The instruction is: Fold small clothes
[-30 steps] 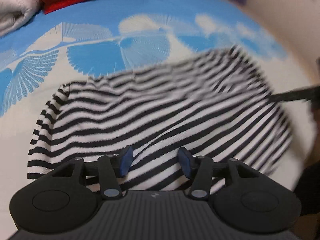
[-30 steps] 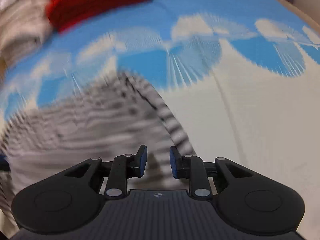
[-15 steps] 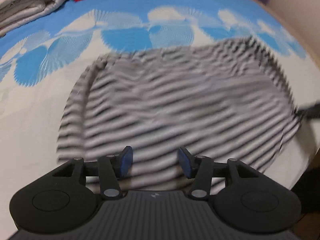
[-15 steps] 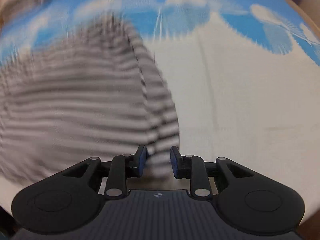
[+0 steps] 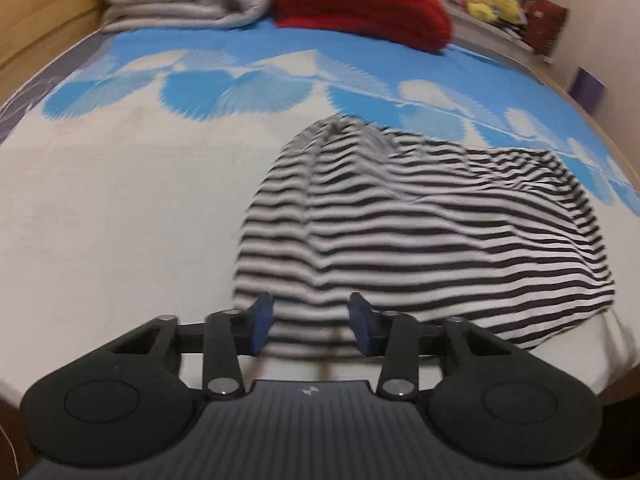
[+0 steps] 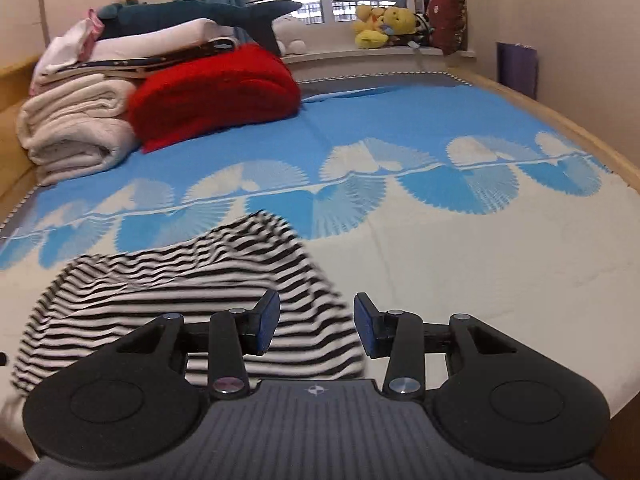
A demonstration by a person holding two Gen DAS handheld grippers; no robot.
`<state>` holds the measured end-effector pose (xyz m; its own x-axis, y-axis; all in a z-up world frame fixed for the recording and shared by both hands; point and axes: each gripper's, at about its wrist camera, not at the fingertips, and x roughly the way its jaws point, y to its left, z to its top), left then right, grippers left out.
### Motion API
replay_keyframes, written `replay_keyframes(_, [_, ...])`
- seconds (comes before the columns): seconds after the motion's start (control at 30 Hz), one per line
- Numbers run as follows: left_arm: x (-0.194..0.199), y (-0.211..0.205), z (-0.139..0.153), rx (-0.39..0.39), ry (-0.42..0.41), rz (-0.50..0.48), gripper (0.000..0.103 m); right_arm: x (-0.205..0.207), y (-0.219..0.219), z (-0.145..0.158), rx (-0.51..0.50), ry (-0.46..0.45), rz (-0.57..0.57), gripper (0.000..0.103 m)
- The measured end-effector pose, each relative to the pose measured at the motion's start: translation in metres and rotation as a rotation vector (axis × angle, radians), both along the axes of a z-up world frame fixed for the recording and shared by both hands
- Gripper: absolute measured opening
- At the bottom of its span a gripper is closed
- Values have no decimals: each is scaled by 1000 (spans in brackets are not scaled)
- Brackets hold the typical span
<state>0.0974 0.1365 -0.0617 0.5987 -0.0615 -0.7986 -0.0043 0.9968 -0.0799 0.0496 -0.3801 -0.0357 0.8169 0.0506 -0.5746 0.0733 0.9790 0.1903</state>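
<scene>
We see the black-and-white striped knit garment (image 5: 420, 236) lying rumpled on the blue-and-cream patterned bed sheet (image 5: 120, 208) — our left gripper (image 5: 310, 328) closing above its near edge, our right gripper (image 6: 316, 328) opening — neither pinching cloth.

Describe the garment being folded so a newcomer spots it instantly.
On the bed, with its blue-and-white fan-print sheet, find the near white part, away from the blankets. The striped top lies rumpled there, just ahead of both grippers. It is the only black-and-white striped item; the red blanket and cream blanket are plain.
</scene>
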Motion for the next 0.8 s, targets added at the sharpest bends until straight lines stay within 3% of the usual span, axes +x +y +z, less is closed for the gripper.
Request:
replay_keyframes(0.03, [-1,3,-5,-6,11,29,26,-4,3,-1,1,3,9,43])
replay_keyframes(0.1, [0,11,-8,-34,10,81,25,-6,12,-5,-26,0,18,43])
replay_keyframes(0.2, [1,30,-10,-173,12,150,25,-4,26,-12,-81,10,40,43])
replay_keyframes(0.3, [6,43,-26,-302,94,208,25,6,32,-19,-104,28,48,43])
replay_keyframes(0.37, [8,48,-37,-370,154,243,27,8,31,-21,-91,39,45,43])
replay_keyframes(0.43, [10,52,-50,-438,210,275,37,7,31,-20,-81,39,37,43])
replay_keyframes(0.5, [13,55,-58,-456,239,298,51,7,28,-20,-74,35,34,43])
replay_keyframes(0.8, [22,60,-69,-492,175,373,52,10,21,-23,-51,52,18,43])
